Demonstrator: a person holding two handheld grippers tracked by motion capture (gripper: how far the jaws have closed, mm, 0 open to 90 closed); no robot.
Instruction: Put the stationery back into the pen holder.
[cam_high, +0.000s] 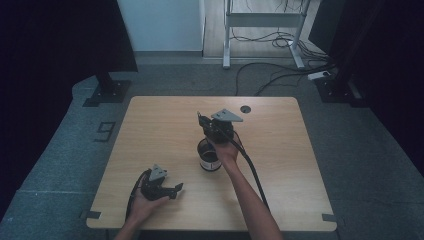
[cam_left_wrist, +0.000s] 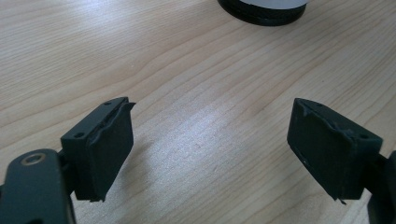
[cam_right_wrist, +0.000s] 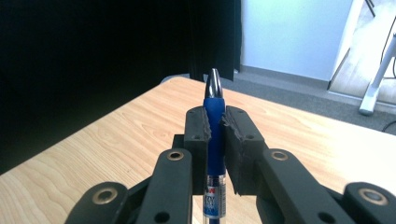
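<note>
Blue pen is pinched tight between the right gripper's jaws, tip poking out past them, right above the black pen cup mid-table. Left gripper sits spread wide on the wooden table, grasping nothing.

We see a pale wooden table with a fine, wavy grain, and on it a black cup with a white band around its side. Our right gripper is black with brass-coloured rivets and clamps a pen that has a deep blue grip, a shiny silver tip and a clear barrel bearing a red and white mark; our left gripper is the same matt black, its pads dark charcoal. Each gripper carries a grey plate on top, the floor around the table is speckled grey-green, and the far wall is pale bluish white.
</note>
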